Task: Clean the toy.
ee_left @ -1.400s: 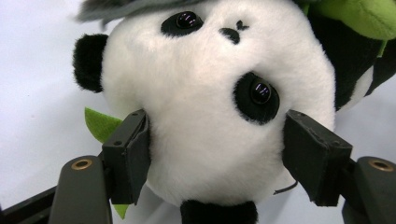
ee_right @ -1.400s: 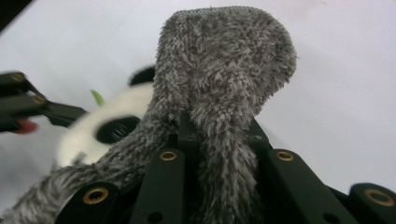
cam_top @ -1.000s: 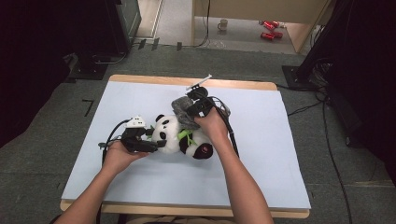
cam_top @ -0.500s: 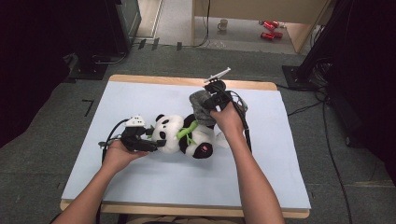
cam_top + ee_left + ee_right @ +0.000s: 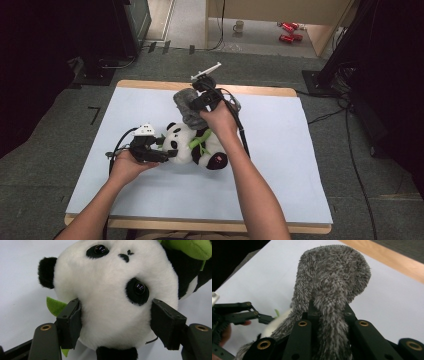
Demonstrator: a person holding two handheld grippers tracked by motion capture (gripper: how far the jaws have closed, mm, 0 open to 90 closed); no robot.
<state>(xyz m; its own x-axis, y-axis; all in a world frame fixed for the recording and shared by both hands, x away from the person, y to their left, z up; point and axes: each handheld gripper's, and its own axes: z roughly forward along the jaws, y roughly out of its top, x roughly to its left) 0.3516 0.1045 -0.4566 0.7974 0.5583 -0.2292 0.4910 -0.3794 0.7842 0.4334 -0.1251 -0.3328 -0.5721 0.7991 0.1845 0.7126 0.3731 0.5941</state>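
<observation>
Wooden table (image 5: 260, 90), pale blue sheet (image 5: 280, 165) covering it, plush panda (image 5: 192, 146) apparently lying on sheet

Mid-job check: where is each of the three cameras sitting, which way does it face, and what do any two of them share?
High view: above the person's side, facing forward and down on the light blue tabletop; both forearms, the left gripper and right gripper show.
Left gripper view: rides the left gripper, looking along its jaws, which clamp the black-and-white plush panda by the head.
Right gripper view: rides the right gripper, looking along jaws shut on a fuzzy grey cloth.
Shared: high view and right gripper view show the cloth and left gripper.
</observation>
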